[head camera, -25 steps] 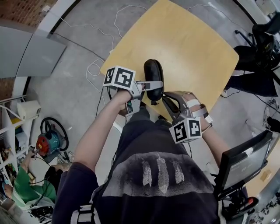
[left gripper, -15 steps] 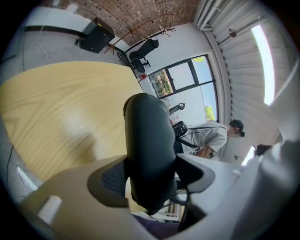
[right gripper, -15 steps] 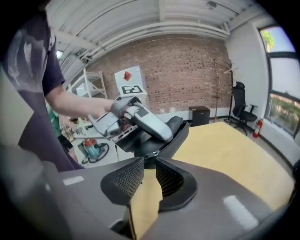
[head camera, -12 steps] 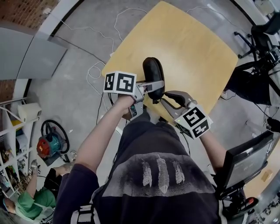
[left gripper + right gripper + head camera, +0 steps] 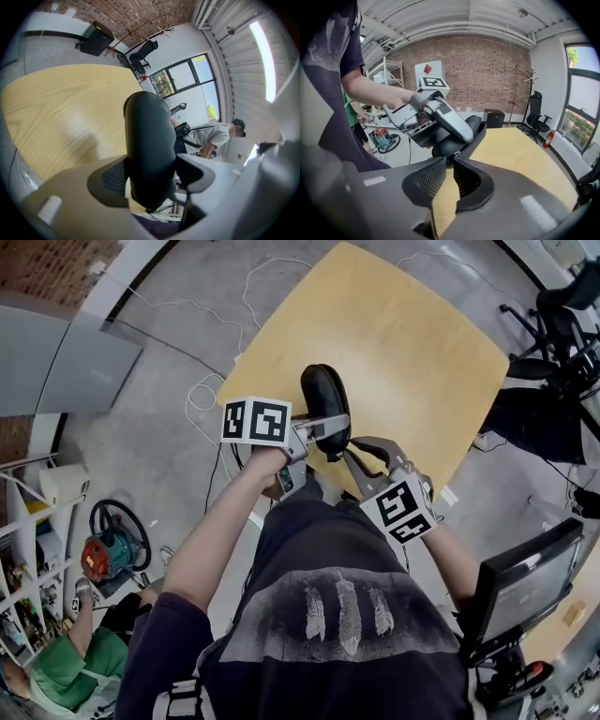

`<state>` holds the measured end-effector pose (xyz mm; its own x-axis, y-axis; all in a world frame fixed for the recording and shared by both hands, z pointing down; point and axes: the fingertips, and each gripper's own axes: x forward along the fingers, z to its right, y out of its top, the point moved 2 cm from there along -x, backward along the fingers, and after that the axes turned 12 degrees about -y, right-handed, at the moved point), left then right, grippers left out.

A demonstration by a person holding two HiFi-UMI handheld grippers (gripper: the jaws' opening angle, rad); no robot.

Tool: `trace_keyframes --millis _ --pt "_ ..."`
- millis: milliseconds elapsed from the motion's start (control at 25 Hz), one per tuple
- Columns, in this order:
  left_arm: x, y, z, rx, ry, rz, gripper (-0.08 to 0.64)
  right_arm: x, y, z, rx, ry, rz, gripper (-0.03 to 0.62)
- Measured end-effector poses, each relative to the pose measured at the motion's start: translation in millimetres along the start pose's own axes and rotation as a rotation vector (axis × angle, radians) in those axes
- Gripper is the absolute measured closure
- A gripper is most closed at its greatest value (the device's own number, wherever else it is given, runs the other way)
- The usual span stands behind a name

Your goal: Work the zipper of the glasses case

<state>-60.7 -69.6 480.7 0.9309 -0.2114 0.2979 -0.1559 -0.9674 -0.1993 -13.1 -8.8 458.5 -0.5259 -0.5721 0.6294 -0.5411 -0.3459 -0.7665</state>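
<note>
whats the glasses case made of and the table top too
The glasses case looks like a hard shell in black faux leather or moulded plastic: smooth, matte, with a soft sheen on its curve. The table top looks like light wood or wood-look laminate: fine grain lines, satin glare.

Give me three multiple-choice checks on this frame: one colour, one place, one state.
1. The rounded wooden table is: A) white; B) light tan; C) black.
2. The black oval glasses case is: A) over the table's near edge; B) on the floor; C) on a shelf.
3. The left gripper is: A) open, empty; B) shut on the case; C) out of view.
Key: 1B, pale wood grain shows; 2A, the head view puts it across that edge; 3B, its pads clamp the case's sides.
</note>
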Motion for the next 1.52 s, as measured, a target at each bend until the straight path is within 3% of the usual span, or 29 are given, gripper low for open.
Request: trace_keyframes --millis 200,400,520,760,920,960,1080,1200,1280,1320,1440,1520 --pt "-3 -2 0 0.006 0.002 -0.001 0.253 2 -4 3 -0.014 -0.04 -0.011 0.591" --pt "-5 -3 -1 0.004 0.007 -0.004 0.253 0 -2 2 -0.005 -0.032 0.003 0.592" --pt "-5 -4 -2 0.043 0.029 -0.031 0.253 -2 -2 6 -0.012 -0.044 -0.002 0.594" --pt "6 -20 0 0.12 0.046 -0.156 0.262 -2 2 16 -0.029 -0.048 0.002 0.595" --pt "10 -48 -5 0.215 0.084 -0.346 0.27 1 -9 30 -0.046 -0.089 -0.021 0.595" --pt "10 -54 -6 0.203 0.074 -0.353 0.268 0 -10 36 -0.025 -0.086 -0.023 0.595" --pt "7 -51 -9 0.046 -0.013 -0.227 0.262 -8 -11 36 -0.006 -0.004 -0.032 0.594" --pt "6 -45 -7 -0.002 -0.042 -0.191 0.259 -17 -14 11 0.054 0.117 -0.041 0.591" --pt "6 -41 -1 -0.007 -0.057 -0.17 0.258 -18 -15 1 0.064 0.117 -0.034 0.585" --pt "6 -38 1 -0.006 -0.059 -0.161 0.258 -17 -15 -2 0.028 0.098 -0.025 0.514" --pt "5 -36 2 -0.003 -0.055 -0.162 0.256 -18 -13 -6 -0.12 0.05 0.013 0.511" --pt "5 -36 2 -0.008 -0.057 -0.16 0.256 -20 -12 -7 -0.129 0.069 0.019 0.503"
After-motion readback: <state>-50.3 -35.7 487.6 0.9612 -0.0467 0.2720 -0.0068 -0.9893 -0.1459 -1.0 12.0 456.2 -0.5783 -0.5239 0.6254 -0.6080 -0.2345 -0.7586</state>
